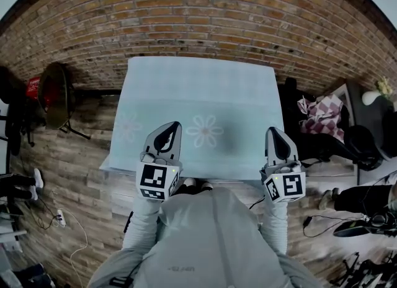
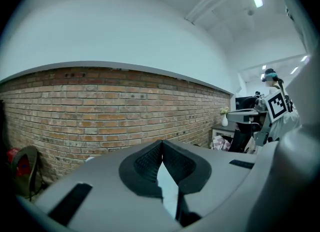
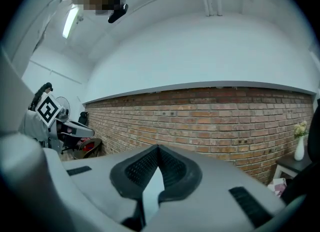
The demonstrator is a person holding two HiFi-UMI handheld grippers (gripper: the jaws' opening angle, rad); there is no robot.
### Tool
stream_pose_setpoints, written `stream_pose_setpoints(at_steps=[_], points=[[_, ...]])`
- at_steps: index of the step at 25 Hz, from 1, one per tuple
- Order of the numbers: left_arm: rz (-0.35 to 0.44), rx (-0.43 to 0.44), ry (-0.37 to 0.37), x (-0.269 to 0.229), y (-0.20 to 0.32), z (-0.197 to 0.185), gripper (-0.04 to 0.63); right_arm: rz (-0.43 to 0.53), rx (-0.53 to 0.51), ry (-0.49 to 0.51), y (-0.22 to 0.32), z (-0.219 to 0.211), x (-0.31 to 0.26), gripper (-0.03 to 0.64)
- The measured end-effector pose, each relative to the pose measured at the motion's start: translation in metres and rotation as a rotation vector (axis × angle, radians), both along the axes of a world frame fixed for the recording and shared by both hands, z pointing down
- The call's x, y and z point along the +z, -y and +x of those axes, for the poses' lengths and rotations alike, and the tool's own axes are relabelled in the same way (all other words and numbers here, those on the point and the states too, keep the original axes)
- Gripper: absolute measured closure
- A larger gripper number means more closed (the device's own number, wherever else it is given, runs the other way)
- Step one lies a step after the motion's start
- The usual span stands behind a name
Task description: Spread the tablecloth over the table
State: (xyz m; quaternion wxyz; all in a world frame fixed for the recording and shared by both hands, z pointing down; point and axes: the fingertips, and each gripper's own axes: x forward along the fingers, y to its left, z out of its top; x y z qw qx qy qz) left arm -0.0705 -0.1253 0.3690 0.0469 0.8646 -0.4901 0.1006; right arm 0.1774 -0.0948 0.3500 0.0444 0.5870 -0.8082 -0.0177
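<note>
The pale blue tablecloth (image 1: 205,88) lies flat and smooth over the table, hiding its top, with a white daisy print (image 1: 204,131) near the front middle and its far edge close to the brick wall (image 1: 205,13). Over the near part of the cloth, the left gripper (image 1: 169,133) sits just left of the daisy and the right gripper (image 1: 277,135) near the cloth's right side. In both gripper views the jaws are closed tip to tip, with pale cloth showing in the gap behind the tips; I cannot tell whether any fabric is pinched. A chequered fabric (image 1: 322,114) lies off to the right.
</note>
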Motion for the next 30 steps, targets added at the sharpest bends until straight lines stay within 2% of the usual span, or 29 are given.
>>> stream_pose_setpoints(at_steps=[30], points=[[-0.019,0.018,0.007,0.006,-0.011,-0.006,0.571,-0.012,0.004,-0.008,-0.012,-0.013,-0.002,0.595]])
